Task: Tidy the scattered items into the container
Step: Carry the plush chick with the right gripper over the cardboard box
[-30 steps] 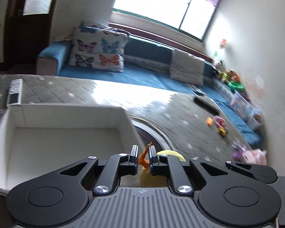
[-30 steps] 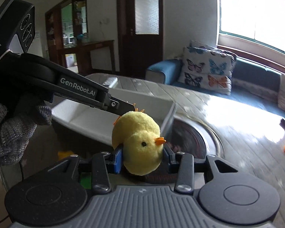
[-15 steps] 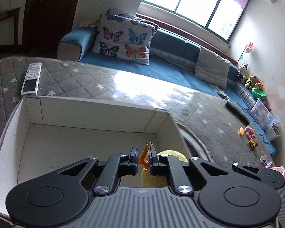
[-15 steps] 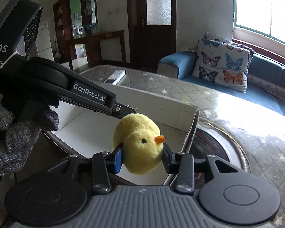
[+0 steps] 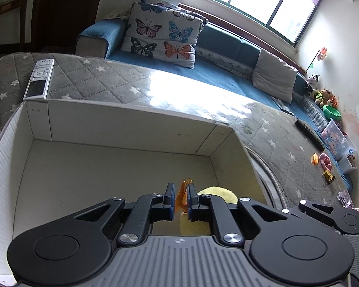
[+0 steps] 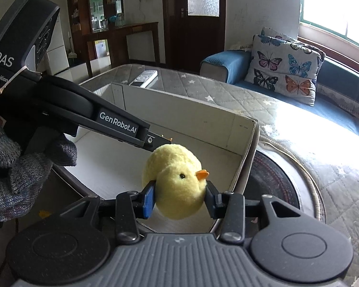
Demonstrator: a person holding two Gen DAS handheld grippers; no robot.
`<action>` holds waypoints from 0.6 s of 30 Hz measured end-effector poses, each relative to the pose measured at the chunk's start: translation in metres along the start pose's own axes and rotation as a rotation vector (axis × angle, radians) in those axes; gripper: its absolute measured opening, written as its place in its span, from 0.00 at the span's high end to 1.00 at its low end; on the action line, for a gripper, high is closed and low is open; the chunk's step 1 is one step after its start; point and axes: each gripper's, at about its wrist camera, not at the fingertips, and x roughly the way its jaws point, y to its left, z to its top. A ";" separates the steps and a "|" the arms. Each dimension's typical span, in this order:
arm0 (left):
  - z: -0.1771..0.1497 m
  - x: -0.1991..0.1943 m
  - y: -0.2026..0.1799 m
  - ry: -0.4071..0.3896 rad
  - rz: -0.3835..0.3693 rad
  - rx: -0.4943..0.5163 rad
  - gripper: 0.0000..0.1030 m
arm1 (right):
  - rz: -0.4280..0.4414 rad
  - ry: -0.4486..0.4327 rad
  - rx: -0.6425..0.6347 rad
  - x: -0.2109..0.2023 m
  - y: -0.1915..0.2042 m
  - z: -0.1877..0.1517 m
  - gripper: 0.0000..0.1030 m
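1. The right claw (image 6: 179, 199) is closed on a yellow plush chick (image 6: 177, 184), its pads pressing the two sides of the body. The chick hangs over the near right corner of the white box (image 6: 186, 112) that stands on the quilted desk (image 6: 227, 93).
2. The left claw (image 5: 180, 197) is clamped nearly shut on a thin orange piece (image 5: 182, 193), seemingly the chick's feet, though I cannot be sure.
3. The chick looks light and soft: the plush dents under the pads, so it should neither slip nor break.
4. The round body is the best hold, taken across its middle; a beak or foot is a weak, floppy hold.
5. Dropping it into the box should do no harm.
6. Small toys (image 5: 323, 165) lie well apart on the far right of the desk.
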 end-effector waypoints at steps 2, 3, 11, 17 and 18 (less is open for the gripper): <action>-0.001 0.002 0.002 0.005 0.002 -0.004 0.90 | 0.005 0.005 0.001 0.001 0.001 0.000 0.59; -0.001 0.003 0.002 0.007 0.003 -0.006 0.90 | 0.004 0.006 0.001 0.002 0.001 0.000 0.59; -0.003 0.004 0.007 0.018 0.018 -0.013 0.90 | 0.007 0.011 0.002 0.003 0.004 0.000 0.53; -0.003 0.003 0.005 0.023 0.010 -0.004 0.90 | -0.005 -0.003 -0.001 -0.003 0.006 0.000 0.49; -0.003 0.003 0.005 0.024 0.008 -0.005 0.90 | -0.006 -0.007 0.000 -0.004 0.006 0.001 0.49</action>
